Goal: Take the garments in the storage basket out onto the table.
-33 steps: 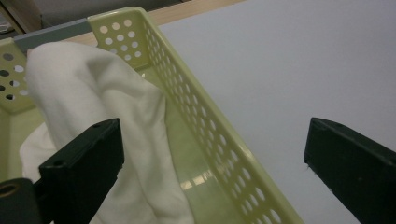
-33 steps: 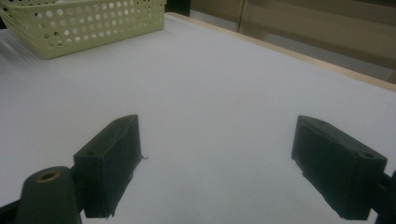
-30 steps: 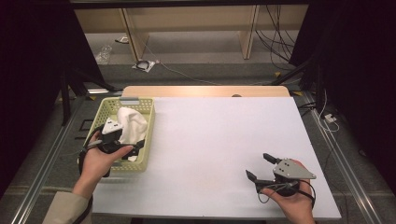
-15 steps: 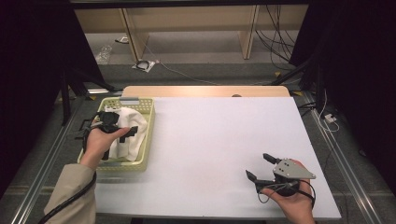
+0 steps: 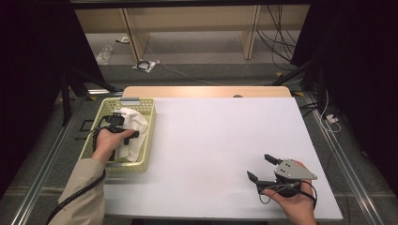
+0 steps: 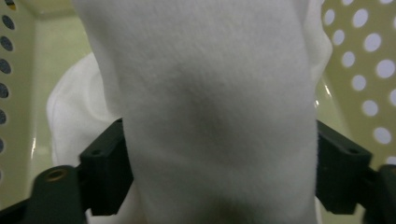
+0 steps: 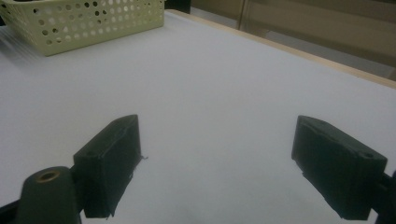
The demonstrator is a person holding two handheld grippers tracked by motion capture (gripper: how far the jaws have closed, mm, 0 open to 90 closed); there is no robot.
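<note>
A white cloth (image 5: 137,123) lies bunched in a pale yellow perforated basket (image 5: 149,140) at the table's left edge. My left gripper (image 5: 124,127) is down inside the basket, on the cloth. In the left gripper view a thick fold of the cloth (image 6: 210,84) fills the whole gap of the gripper (image 6: 219,163), and both pads press its sides; the jaws have just been closing on it. My right gripper (image 5: 259,166) rests low over the white table (image 5: 216,136) near the front right, open, with nothing between its fingers (image 7: 112,163).
The basket (image 7: 93,21) is seen far off in the right gripper view, across bare white tabletop. A wooden strip (image 5: 206,91) borders the table's far edge. Beyond it are a floor with cables and shelf legs. Dark stands flank both sides.
My left hand has gone forward and down into the basket, from its near end onto the cloth. The right hand and its gripper have kept still.
</note>
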